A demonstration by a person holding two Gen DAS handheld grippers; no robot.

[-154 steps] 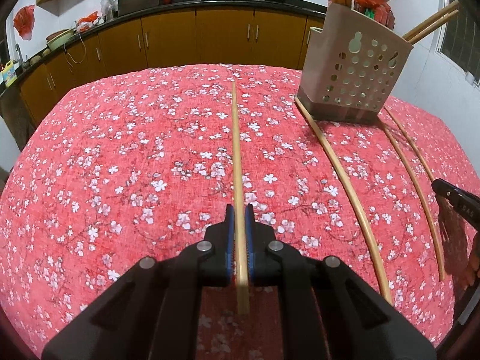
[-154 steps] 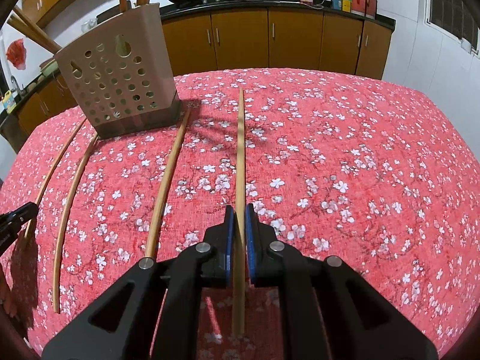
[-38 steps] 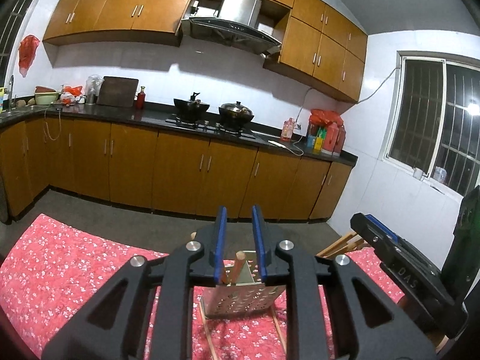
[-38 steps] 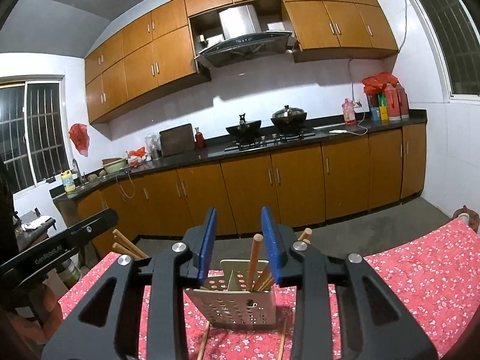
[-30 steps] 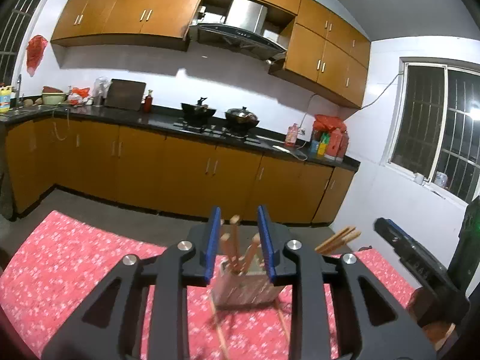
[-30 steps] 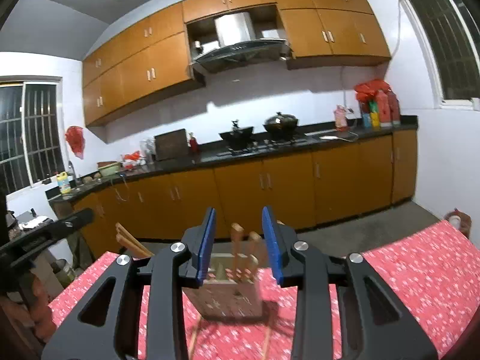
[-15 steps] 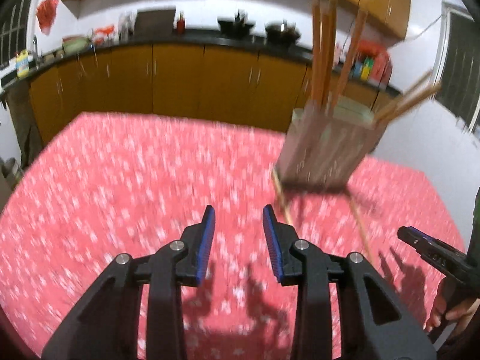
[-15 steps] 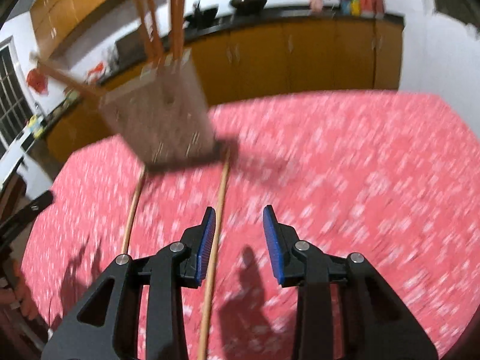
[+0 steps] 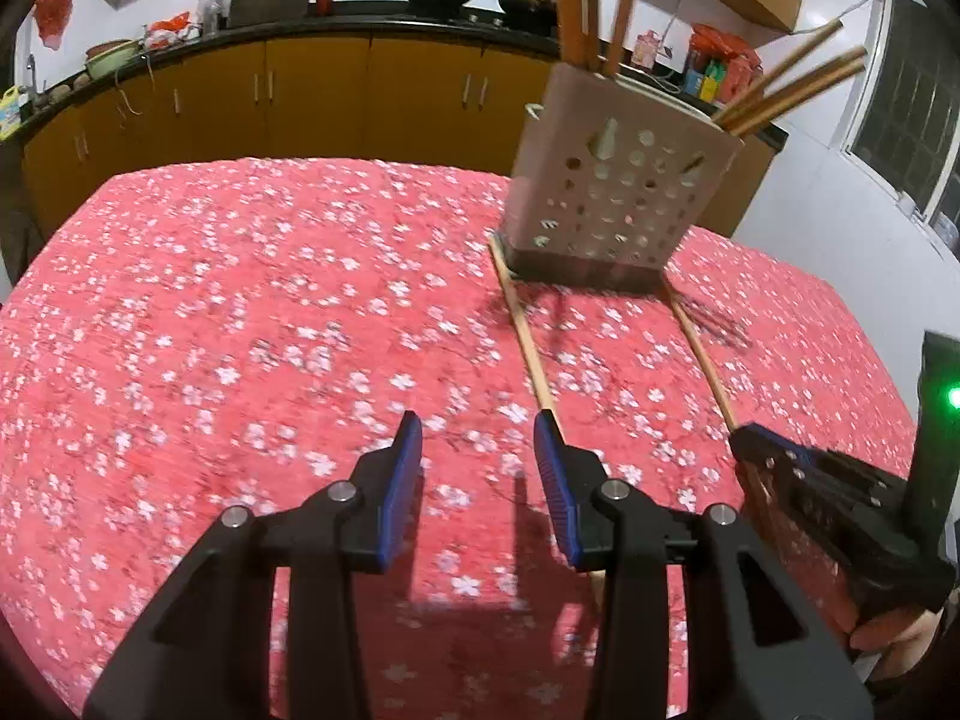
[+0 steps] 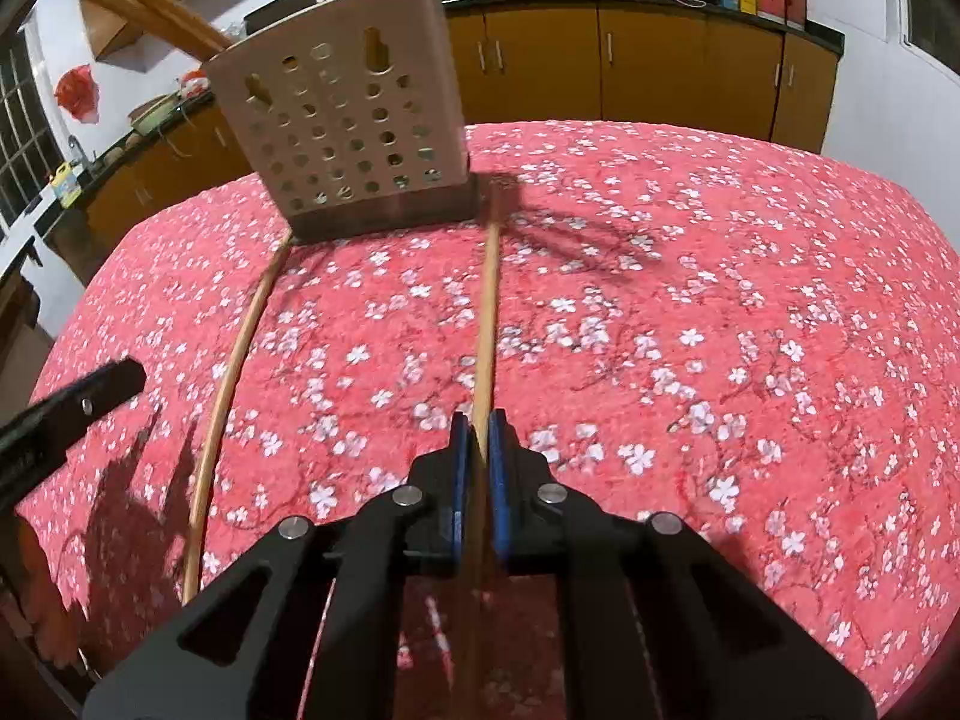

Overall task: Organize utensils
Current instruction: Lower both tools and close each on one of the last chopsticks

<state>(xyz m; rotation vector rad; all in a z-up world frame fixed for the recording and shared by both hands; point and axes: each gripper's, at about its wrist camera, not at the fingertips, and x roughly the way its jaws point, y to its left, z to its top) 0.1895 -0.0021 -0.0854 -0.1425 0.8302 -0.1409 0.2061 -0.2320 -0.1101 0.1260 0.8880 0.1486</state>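
Observation:
A beige perforated utensil holder [image 9: 612, 204] [image 10: 348, 132] stands on the red flowered tablecloth with several wooden chopsticks upright in it. Two long chopsticks lie on the cloth in front of it. My right gripper [image 10: 471, 420] [image 9: 750, 441] is shut on the near end of the right chopstick [image 10: 487, 312] [image 9: 699, 354]. My left gripper [image 9: 477, 426] hangs low over the cloth, its jaws opening with nothing between them. The left chopstick [image 9: 528, 348] [image 10: 231, 372] runs under its right finger, outside the gap. A finger of the left gripper [image 10: 102, 387] shows at the left edge of the right wrist view.
The tablecloth [image 9: 240, 312] covers the whole table; its far edge drops off behind the holder. Brown kitchen cabinets [image 9: 312, 96] and a dark counter with pots stand beyond. A white wall and window [image 9: 912, 102] are on the right.
Both grippers have come down and tipped from facing the kitchen wall to facing the table. The right jaws have shut on a chopstick. The left jaws have spread wider.

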